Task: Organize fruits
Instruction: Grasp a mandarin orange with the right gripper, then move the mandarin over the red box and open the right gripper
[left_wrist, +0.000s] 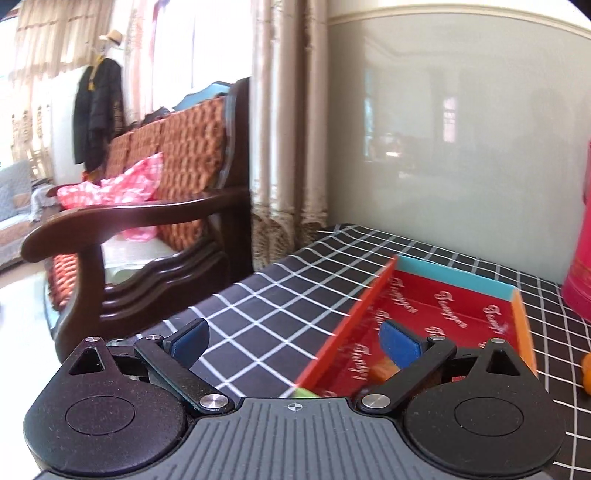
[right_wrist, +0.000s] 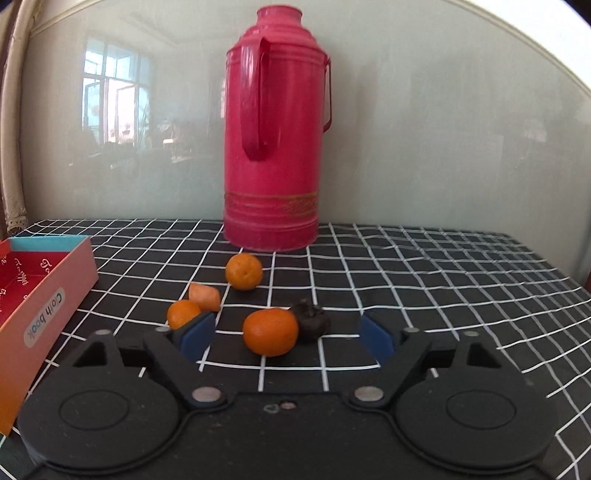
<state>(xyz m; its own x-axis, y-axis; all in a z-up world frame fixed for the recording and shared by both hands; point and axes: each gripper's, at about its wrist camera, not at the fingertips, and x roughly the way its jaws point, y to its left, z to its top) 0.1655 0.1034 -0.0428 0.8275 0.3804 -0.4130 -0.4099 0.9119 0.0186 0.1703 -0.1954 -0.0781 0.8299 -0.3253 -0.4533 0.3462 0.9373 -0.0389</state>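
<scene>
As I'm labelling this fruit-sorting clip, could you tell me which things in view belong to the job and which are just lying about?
Belong to the job:
- three oranges, nearest
- carrot-like piece
- dark fruit
- red box
- left gripper, open
- right gripper, open

Just lying about:
- pink thermos
- wooden sofa
- checked tablecloth

Box (left_wrist: 424, 306) blurred — an orange piece (left_wrist: 384, 369) (kind unclear) half hidden behind the left claw (left_wrist: 295, 345).

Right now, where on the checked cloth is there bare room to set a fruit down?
Bare cloth lies right of the dark fruit and red thermos, out to the table edge, and left of the box toward the armchair. Crowded: between box and thermos, around the nearest orange.
</scene>
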